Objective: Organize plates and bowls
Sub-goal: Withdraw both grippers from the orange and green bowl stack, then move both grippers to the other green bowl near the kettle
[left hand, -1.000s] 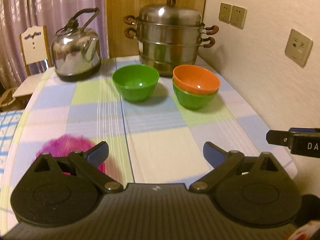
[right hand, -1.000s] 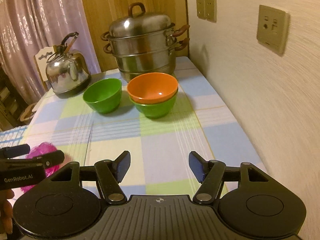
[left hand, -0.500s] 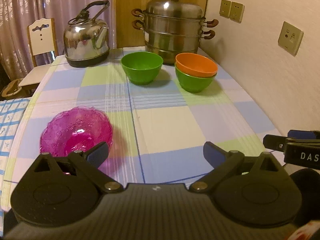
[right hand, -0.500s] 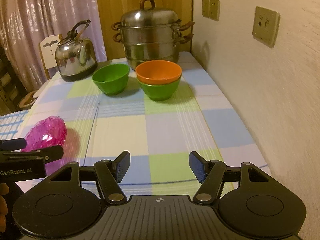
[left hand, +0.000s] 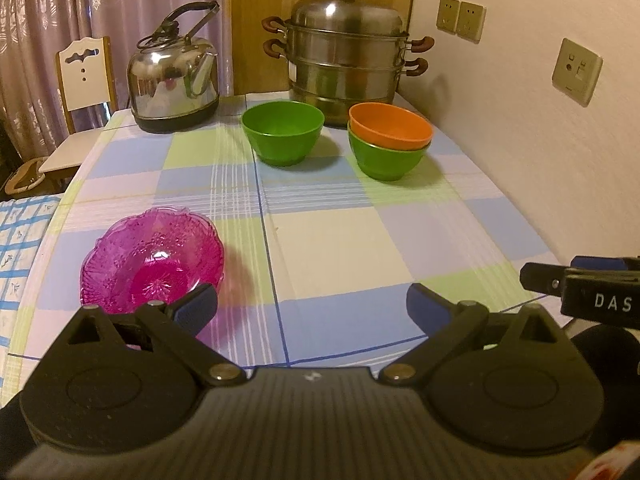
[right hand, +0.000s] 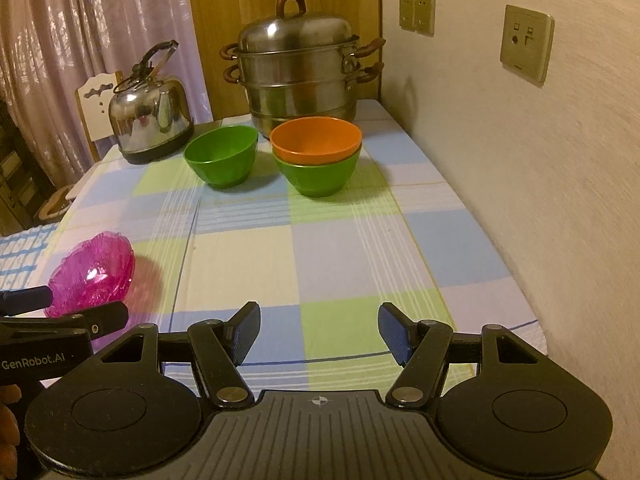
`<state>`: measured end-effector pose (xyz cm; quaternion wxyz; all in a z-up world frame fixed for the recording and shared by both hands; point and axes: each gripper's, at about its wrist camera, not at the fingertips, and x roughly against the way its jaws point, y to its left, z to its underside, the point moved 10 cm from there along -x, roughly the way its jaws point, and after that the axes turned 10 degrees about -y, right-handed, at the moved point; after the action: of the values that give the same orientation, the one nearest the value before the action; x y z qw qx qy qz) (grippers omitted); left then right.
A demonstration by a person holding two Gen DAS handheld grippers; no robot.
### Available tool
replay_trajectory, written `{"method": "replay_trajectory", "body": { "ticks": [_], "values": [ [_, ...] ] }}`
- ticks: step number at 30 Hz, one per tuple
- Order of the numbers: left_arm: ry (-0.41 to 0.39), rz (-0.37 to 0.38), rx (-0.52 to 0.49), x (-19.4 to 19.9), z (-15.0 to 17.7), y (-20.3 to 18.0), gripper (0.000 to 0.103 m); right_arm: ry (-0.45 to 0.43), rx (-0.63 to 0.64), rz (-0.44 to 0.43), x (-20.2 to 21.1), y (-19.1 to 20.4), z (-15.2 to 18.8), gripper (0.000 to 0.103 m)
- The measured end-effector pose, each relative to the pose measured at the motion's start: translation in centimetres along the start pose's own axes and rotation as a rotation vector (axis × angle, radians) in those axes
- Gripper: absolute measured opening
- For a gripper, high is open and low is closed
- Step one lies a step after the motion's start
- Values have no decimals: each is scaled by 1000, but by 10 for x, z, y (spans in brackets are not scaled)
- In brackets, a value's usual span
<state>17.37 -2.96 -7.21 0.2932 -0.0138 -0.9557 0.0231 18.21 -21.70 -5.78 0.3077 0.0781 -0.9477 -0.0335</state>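
A pink glass bowl (left hand: 154, 258) sits at the table's near left; it also shows in the right wrist view (right hand: 93, 274). A lone green bowl (left hand: 283, 133) (right hand: 221, 156) stands at the far middle. Right of it an orange bowl (left hand: 390, 126) (right hand: 316, 140) is nested in a second green bowl (left hand: 386, 160) (right hand: 318, 174). My left gripper (left hand: 312, 306) is open and empty over the near edge, its left finger just in front of the pink bowl. My right gripper (right hand: 319, 330) is open and empty over the near edge, to the right.
A steel kettle (left hand: 174, 80) stands at the far left and a stacked steel steamer pot (left hand: 346, 56) at the far right. A wall with sockets (right hand: 526, 42) runs along the table's right side. A chair (left hand: 82, 92) stands beyond the table's left corner.
Both grippers have pulled back toward the near table edge, so the bowls look farther away and the pink bowl has come fully into view. Both stay open.
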Motion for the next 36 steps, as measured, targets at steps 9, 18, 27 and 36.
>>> {"method": "replay_trajectory", "body": {
  "ticks": [9,18,27,36],
  "values": [
    [-10,21,-6,-3,-7,-5,100,-1,-23,-3,-4,-3,-5,65],
    [11,73,40,-29,-17,5,100,23,-79,-22,-30,-4,-15,65],
    [7,97,71,-73,-62,39,100,46,-163,-84,-75,7,-46,65],
    [63,106,63,-169,-123,88,99,89,-348,-188,-158,35,-93,65]
  ]
}}
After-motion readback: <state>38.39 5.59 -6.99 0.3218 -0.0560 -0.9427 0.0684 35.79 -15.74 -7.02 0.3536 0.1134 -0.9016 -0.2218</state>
